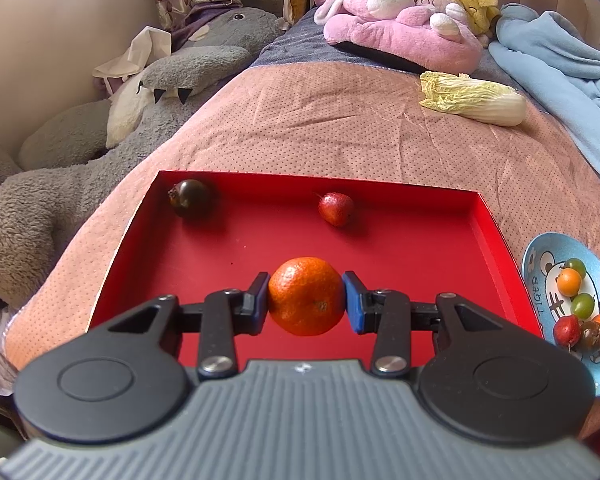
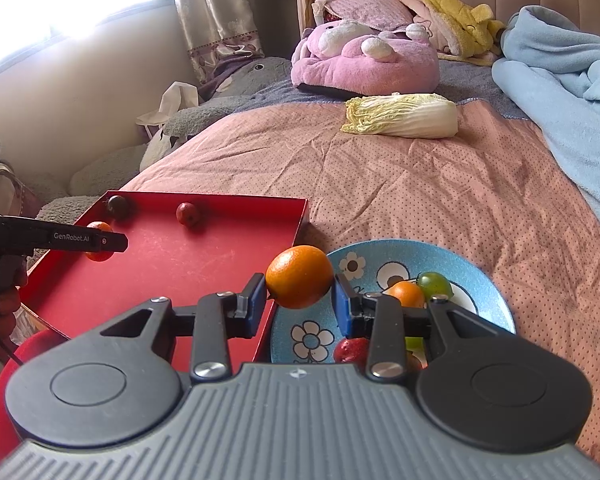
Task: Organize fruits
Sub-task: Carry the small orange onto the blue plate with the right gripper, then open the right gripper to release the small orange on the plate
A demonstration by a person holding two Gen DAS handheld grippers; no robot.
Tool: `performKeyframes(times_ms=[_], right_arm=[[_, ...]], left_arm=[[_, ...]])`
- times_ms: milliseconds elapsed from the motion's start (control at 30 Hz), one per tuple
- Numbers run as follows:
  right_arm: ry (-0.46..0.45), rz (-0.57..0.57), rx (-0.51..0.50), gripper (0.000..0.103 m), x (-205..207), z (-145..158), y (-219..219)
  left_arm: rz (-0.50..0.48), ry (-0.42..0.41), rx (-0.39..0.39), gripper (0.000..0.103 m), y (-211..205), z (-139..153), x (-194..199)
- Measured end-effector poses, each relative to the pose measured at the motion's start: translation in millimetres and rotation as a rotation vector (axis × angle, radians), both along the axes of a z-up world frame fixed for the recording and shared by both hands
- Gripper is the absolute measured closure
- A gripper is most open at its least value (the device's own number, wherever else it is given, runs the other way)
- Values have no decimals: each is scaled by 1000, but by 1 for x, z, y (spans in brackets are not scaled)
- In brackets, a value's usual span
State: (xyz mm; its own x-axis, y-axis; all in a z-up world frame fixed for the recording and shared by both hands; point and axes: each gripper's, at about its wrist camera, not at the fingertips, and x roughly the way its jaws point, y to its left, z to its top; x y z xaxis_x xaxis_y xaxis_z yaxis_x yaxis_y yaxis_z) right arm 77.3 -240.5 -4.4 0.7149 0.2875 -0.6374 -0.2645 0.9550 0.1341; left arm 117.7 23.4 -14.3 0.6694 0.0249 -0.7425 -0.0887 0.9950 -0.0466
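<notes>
We see the left gripper (image 1: 306,298) clamped on a mandarin (image 1: 306,295), its blue pads pressing the fruit from both sides above the floor of the red tray (image 1: 380,248). The tray lies on a bed covered with a pink dotted blanket (image 1: 340,128); at its far end rest a dark tomato (image 1: 192,197) in the left corner and a small red fruit (image 1: 336,209) further right, well apart from each other. From the other wrist we see the right gripper (image 2: 300,286) clamped on a smoother orange fruit (image 2: 299,276), held above the gap where the tray's near right corner meets a blue plate (image 2: 488,292) with flower and bear drawings. The plate sits just beside the tray and carries a small orange tomato (image 2: 407,294), a green tomato (image 2: 434,285) and a red fruit (image 2: 350,351), partly hidden behind the gripper's linkage. In the left wrist view the same plate shows more small fruits, green, orange, red and dark. Further up the bed lies a napa cabbage (image 2: 404,121), with a pink plush toy (image 2: 364,62) and a light blue blanket (image 2: 560,80) beyond, and a grey plush toy (image 1: 80,160) beside the bed.
</notes>
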Motion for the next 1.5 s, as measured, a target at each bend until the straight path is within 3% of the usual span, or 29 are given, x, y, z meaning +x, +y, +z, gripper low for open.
performKeyframes(times_ms=[1500], right_arm=[[89,-77,-4,62,10,-42,-31]], left_arm=[[-80,-20,-14,61,-31,8,-12]])
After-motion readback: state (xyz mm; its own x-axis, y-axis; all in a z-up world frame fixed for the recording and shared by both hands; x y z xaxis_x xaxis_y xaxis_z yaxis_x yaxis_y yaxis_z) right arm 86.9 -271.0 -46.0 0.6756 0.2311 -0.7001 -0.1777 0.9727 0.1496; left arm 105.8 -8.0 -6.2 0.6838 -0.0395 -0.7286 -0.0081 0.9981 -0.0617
